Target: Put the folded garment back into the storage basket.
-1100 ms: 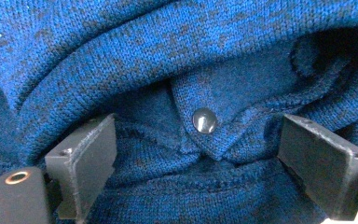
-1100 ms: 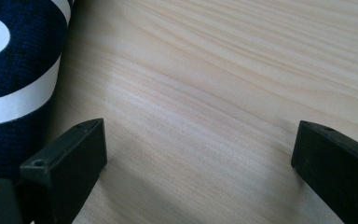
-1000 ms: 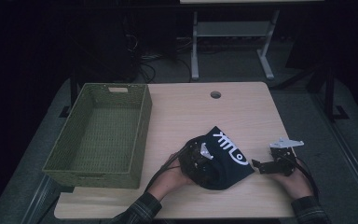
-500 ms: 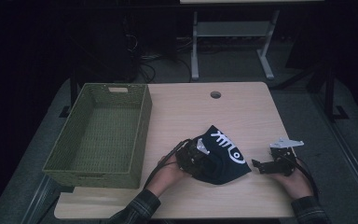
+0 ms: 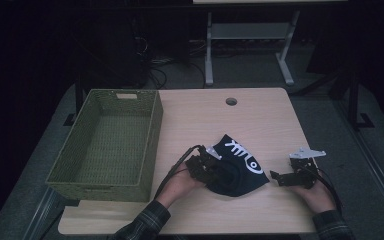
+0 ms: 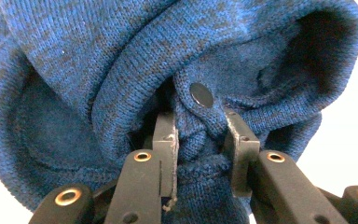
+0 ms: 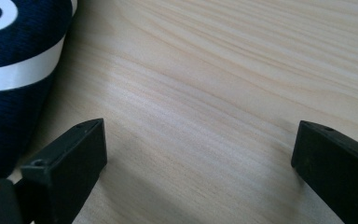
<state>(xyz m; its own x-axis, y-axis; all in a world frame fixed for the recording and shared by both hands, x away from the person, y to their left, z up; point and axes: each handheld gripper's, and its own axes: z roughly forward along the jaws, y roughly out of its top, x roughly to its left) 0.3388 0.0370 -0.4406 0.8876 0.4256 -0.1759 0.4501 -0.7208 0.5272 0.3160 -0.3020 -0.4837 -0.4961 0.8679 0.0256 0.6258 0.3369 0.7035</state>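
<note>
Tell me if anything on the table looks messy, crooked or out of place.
The dark blue knit cloth lies crumpled rather than flat, one fold bunched between the left tongs, which have just closed on it. The green basket sits straight at the table's left edge. Nothing looks spilled or damaged.

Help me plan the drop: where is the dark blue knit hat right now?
In the high view the dark blue knit hat lies on the table's near middle, right of the green basket, pinched by the left gripper.

room: dark | floor (image 5: 260, 75): grey, perhaps carpet | metal stand (image 5: 247, 45) behind light wooden table (image 5: 260, 125)
</note>
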